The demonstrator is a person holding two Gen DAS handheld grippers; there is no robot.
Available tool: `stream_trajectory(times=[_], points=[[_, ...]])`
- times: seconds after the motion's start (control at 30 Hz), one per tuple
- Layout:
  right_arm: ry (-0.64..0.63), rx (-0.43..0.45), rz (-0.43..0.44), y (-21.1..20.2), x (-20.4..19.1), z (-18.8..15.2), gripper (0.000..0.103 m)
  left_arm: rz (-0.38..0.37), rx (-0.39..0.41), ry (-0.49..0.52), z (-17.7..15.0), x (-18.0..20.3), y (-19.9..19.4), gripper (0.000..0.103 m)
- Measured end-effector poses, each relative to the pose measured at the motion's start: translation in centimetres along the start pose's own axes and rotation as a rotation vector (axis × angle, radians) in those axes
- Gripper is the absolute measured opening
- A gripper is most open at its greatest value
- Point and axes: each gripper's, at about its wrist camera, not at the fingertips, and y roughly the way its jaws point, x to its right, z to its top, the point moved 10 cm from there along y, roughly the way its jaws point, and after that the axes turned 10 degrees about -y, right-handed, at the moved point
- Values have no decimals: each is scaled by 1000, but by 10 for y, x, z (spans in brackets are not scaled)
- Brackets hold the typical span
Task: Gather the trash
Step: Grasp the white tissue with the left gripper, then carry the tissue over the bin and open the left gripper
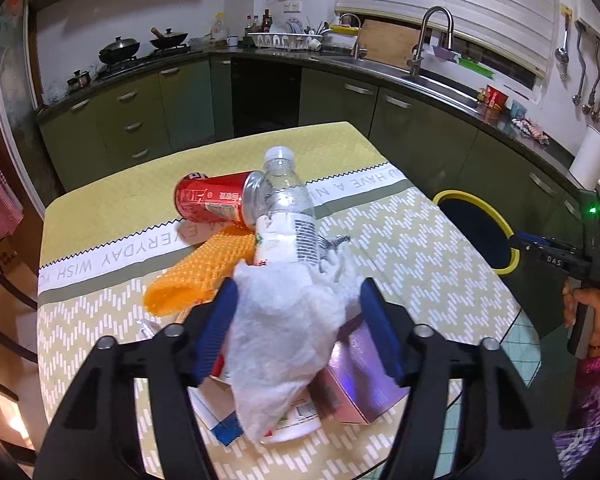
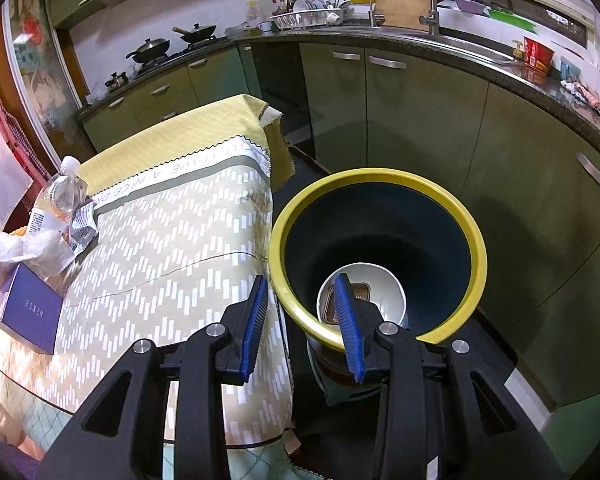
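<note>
Left gripper (image 1: 296, 328), fingers spread, straddles crumpled white tissue (image 1: 284, 336) at centre frame, lying atop the trash pile on the tabletop (image 1: 420, 248). Pickup step; next: clench on tissue. Right gripper (image 2: 302, 324), fingers released and empty, hovers over yellow-rimmed bin (image 2: 476, 248), lower centre.

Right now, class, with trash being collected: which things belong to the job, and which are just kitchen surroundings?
Job: crumpled tissue, plastic bottle, red can, purple box, yellow-rimmed bin, left gripper.

Surroundings: woks, dish rack, faucet, kettle.
</note>
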Motion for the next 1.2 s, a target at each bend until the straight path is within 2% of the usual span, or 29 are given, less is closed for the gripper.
stream_trajectory(times=[0.13, 0.23, 0.27, 0.3, 0.37, 0.6, 0.8, 1.0, 1.2], points=[[-2, -2, 10, 2, -4, 1, 35, 10, 14, -8, 2, -6, -3, 40], [-6, 0, 15, 2, -6, 1, 35, 3, 31, -14, 5, -8, -9, 23], [-7, 1, 17, 2, -7, 2, 35, -6, 36, -11, 6, -7, -12, 12], [-8, 2, 18, 2, -8, 2, 35, -10, 40, -8, 7, -5, -15, 6], [-8, 4, 23, 2, -10, 3, 35, -12, 65, 10, 10, -1, -22, 3], [-7, 10, 32, -2, -10, 3, 35, -78, 83, 35, 14, 15, -38, 1], [-5, 15, 33, -4, -8, 3, 35, -106, 123, 54, 26, 27, -59, 1], [-6, 24, 35, -8, -9, 3, 35, -133, 161, 70, 52, 38, -75, 1], [-1, 32, 30, -13, -5, 3, 35, -126, 198, 117, 84, 53, -84, 1]])
